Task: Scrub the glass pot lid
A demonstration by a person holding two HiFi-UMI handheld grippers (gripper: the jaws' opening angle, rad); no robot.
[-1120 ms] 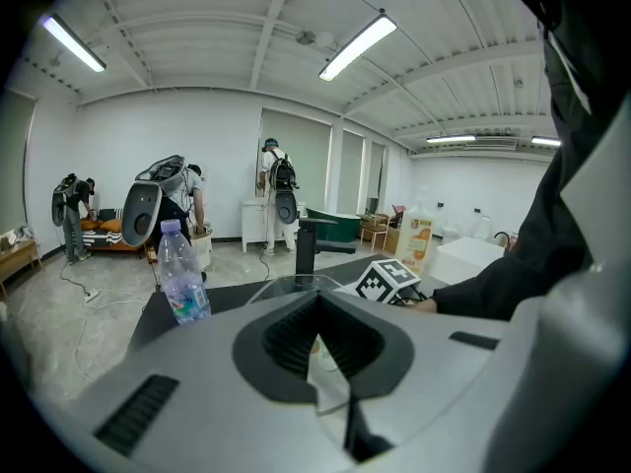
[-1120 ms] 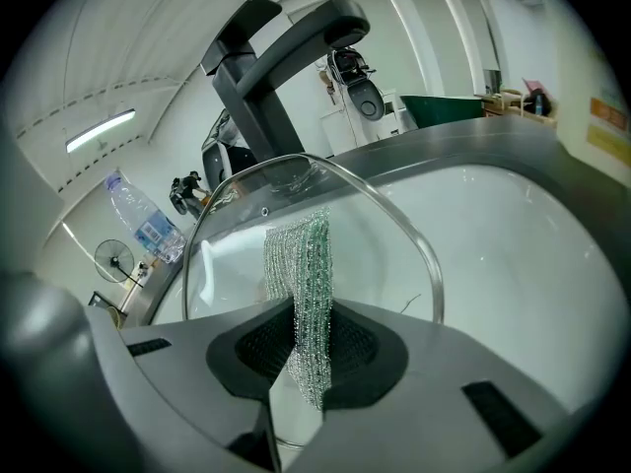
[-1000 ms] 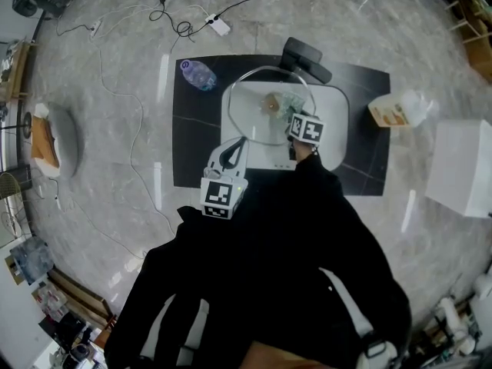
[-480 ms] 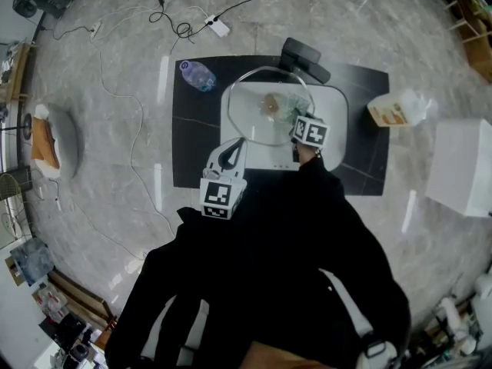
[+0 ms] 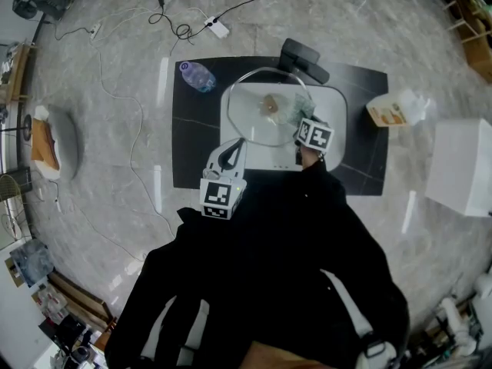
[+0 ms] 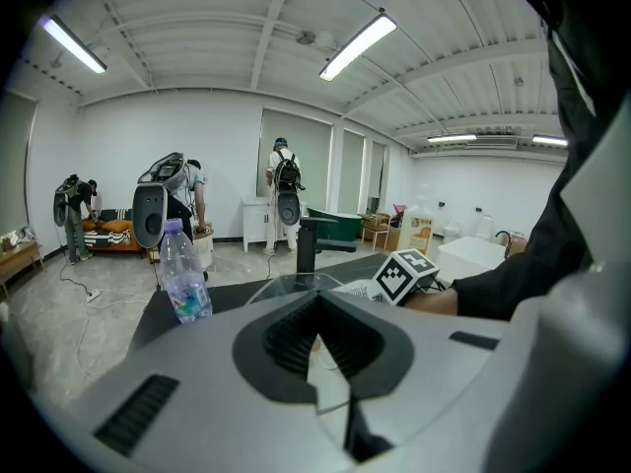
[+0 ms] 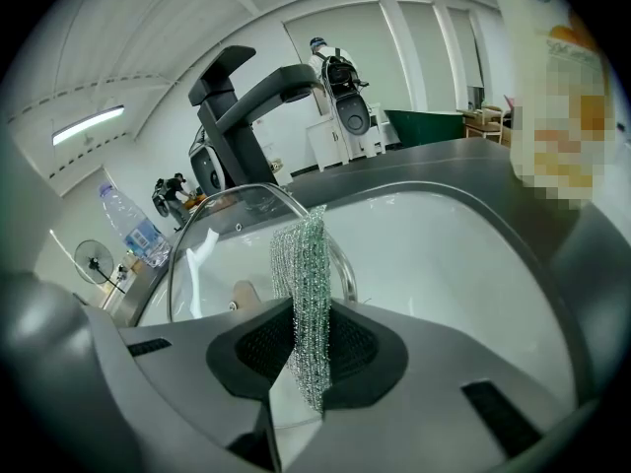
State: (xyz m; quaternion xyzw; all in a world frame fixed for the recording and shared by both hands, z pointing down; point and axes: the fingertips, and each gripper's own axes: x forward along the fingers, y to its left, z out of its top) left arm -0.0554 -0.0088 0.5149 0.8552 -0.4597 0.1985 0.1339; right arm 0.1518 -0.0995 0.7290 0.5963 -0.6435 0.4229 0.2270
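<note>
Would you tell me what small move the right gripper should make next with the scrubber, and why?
Probably ease the right gripper toward the knob, so the mesh scrubber sweeps across the glass. Its shut jaws clamp the scrubber, which sits at the rim of the glass lid, and the left gripper is shut on another part of the rim, steadying it over the sink.

glass pot lid (image 5: 250, 118): clear, steel-rimmed, over sink (image 5: 335, 104) | mesh scourer (image 7: 308, 289): at its rim

Lower rim of glass lid (image 7: 202, 259) hidden behind right gripper (image 7: 314, 348); bottle (image 7: 537, 28) top cropped
</note>
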